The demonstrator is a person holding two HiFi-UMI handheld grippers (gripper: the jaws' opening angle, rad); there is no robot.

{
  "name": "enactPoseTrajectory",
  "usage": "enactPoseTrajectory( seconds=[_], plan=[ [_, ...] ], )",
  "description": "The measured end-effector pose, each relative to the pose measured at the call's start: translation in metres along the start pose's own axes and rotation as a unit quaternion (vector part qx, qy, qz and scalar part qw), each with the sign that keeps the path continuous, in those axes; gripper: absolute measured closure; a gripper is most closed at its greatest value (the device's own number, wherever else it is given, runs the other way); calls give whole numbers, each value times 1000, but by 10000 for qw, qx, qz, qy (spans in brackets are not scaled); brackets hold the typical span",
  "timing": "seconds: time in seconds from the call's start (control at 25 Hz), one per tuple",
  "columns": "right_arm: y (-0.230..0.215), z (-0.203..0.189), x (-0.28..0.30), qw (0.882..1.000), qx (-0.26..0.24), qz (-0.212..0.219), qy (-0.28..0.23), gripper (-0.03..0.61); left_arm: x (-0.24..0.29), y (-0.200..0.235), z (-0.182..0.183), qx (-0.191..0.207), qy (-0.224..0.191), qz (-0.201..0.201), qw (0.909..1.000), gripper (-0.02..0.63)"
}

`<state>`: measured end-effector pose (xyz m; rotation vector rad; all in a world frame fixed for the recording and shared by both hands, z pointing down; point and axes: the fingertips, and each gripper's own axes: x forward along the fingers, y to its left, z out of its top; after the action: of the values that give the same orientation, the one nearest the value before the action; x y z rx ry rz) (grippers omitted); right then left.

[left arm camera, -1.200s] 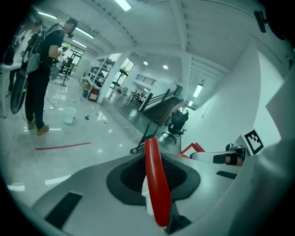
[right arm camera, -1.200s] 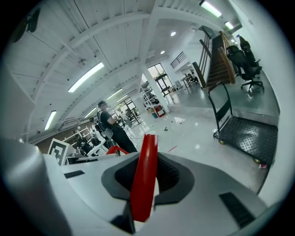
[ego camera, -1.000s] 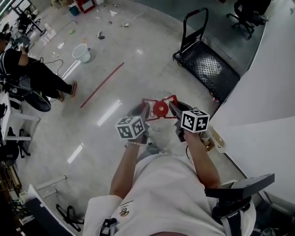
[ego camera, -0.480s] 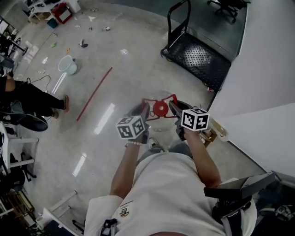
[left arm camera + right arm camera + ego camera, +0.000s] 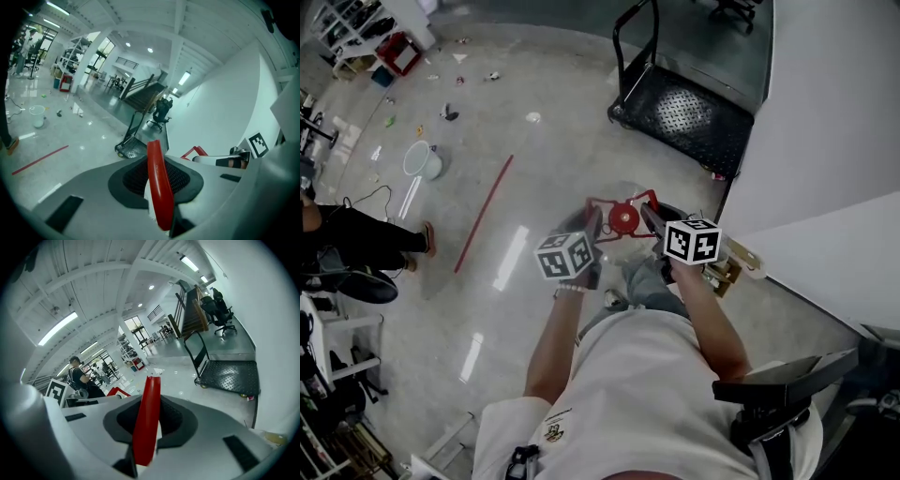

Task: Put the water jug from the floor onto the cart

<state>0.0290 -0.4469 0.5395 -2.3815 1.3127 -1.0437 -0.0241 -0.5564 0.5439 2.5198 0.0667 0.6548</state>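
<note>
One cart (image 5: 684, 112). On the cart's near side, one water jug (image 5: 623, 219) and two grippers: left gripper (image 5: 594, 223), right gripper (image 5: 647, 214). Left of the cart, one bucket (image 5: 422, 159), one red floor stripe (image 5: 483, 214), one red crate (image 5: 398, 52). Beyond the cart, one office chair (image 5: 161, 110).

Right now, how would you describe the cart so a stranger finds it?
Follow the white wall up the head view. Beside it stands the cart: a low black platform with an upright loop handle, unlike the office chair beyond it.

Ceiling strip lights (image 5: 58, 329) streak glare across the glossy floor (image 5: 511, 258) — fisheye edges bend and darken
</note>
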Motion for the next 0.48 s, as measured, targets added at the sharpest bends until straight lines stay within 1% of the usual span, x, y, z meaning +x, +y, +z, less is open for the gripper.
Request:
enactPoseTrajectory(
  seconds=[0.2,0.36,0.48],
  plan=[
    [-29,22,16,9999,106,-33,-124,509,41,0,15,113,84,-78,9999,551],
    [-63,53,33,9996,245,-46,-164,509,88,-7,35,198,195,-105,9996,550],
    [-79,74,42,9993,315,-63,-194,509,111,-8,52,198,242,-156,9994,550]
  ],
)
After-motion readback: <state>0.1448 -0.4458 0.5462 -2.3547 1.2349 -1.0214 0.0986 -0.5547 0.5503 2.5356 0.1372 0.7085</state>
